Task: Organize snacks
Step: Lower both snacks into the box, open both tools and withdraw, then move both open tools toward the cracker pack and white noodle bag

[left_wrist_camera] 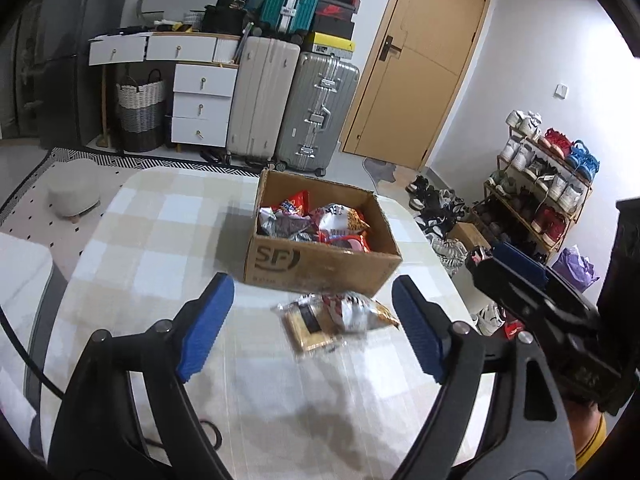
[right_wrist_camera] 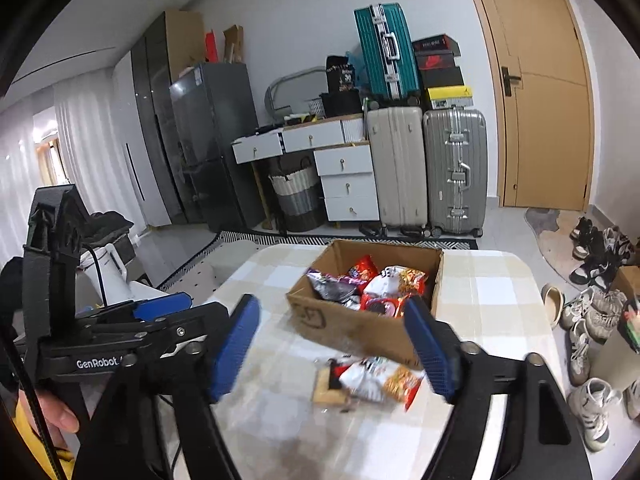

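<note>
An open cardboard box [left_wrist_camera: 320, 268] stands on the checked table [left_wrist_camera: 160, 240] and holds several snack bags [left_wrist_camera: 316, 222]. Two snack packets lie on the table just in front of it: a white, red and orange bag [left_wrist_camera: 360, 312] on top of a flat tan packet [left_wrist_camera: 308, 326]. My left gripper [left_wrist_camera: 312, 320] is open and empty, its blue pads on either side of the packets, above them. My right gripper [right_wrist_camera: 336, 346] is open and empty, above the same packets [right_wrist_camera: 376, 378] and the box [right_wrist_camera: 360, 328]. Each gripper shows in the other's view, the right one [left_wrist_camera: 520, 276] and the left one [right_wrist_camera: 160, 308].
Past the table stand suitcases [left_wrist_camera: 288, 108], a white drawer unit [left_wrist_camera: 200, 104], a woven basket [left_wrist_camera: 140, 116] and a wooden door [left_wrist_camera: 420, 60]. A shoe rack [left_wrist_camera: 540, 184] and loose shoes [right_wrist_camera: 592, 312] are on the right. A small stool [left_wrist_camera: 74, 192] stands left of the table.
</note>
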Demonstrator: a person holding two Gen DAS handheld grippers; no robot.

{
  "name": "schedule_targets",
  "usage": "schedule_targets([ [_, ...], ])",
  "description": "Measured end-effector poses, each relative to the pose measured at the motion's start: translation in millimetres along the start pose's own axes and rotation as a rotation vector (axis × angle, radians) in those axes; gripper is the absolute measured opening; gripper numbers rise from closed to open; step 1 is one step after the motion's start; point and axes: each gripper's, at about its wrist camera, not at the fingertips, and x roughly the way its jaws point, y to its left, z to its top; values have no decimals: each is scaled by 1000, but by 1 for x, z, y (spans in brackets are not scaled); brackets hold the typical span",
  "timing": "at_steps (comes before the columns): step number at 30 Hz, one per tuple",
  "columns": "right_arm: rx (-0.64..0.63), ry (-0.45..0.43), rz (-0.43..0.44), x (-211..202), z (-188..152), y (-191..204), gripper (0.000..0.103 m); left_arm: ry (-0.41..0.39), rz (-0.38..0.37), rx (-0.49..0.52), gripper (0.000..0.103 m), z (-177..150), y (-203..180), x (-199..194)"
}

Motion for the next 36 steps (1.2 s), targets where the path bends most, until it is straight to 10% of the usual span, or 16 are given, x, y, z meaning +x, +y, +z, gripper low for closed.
schedule_targets([
  [15, -20, -176, -13, -110, -70, 58, 99, -88, 22, 0, 85, -92, 9, -121],
  [21, 23, -165, -4, -113, -94, 53, 100, -123, 35, 11, 102, -116, 9, -139],
  [36, 134, -61, -3, -49, -120, 10, 100, 13, 53, 28, 102, -119, 5, -46],
])
